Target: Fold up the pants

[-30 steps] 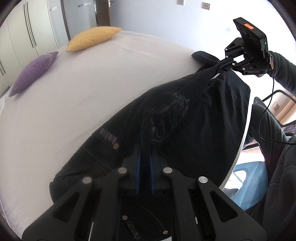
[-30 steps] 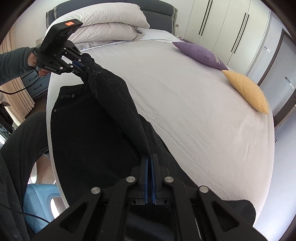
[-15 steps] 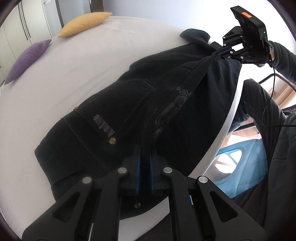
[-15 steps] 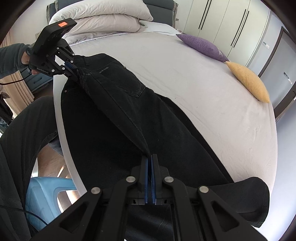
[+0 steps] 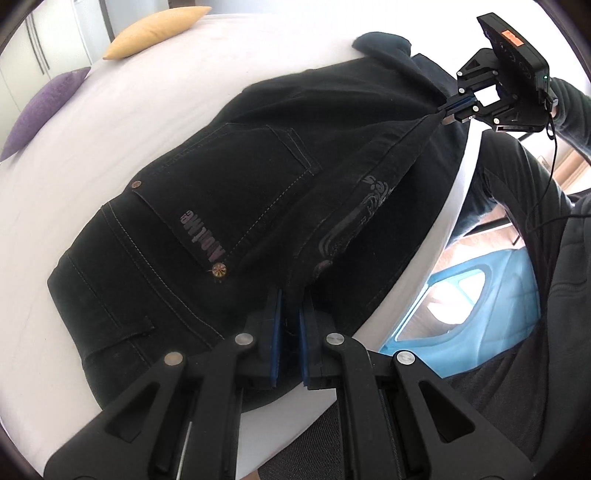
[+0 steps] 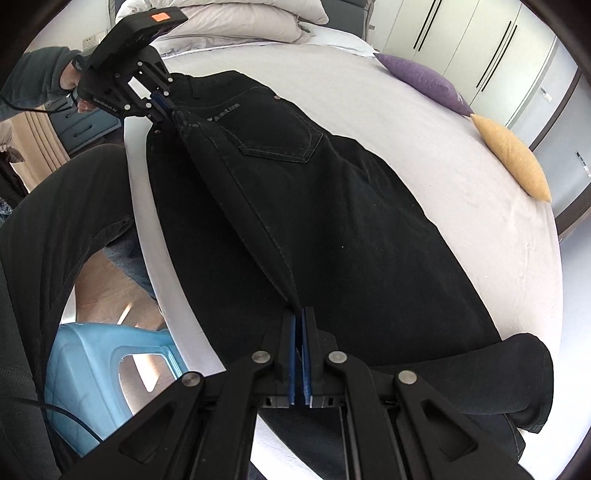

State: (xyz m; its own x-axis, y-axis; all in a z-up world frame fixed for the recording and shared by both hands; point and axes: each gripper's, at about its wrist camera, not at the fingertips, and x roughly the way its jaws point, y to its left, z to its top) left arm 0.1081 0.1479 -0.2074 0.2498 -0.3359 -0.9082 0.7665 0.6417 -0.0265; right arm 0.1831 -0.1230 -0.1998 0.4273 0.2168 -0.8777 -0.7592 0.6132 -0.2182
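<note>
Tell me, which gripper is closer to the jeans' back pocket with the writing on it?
Left. The left gripper pinches the pants just beside the back pocket; the right gripper pinches them farther down, past the pocket.

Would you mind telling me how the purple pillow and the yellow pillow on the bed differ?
The purple pillow is violet, while the yellow pillow is mustard yellow. In the right wrist view the purple pillow lies farther up the bed, nearer the white pillows at its head; the yellow pillow lies nearer the foot. They share a slim, pointed-corner shape, rest on the same white sheet along the wardrobe side, and both lie clear of the black pants.
</note>
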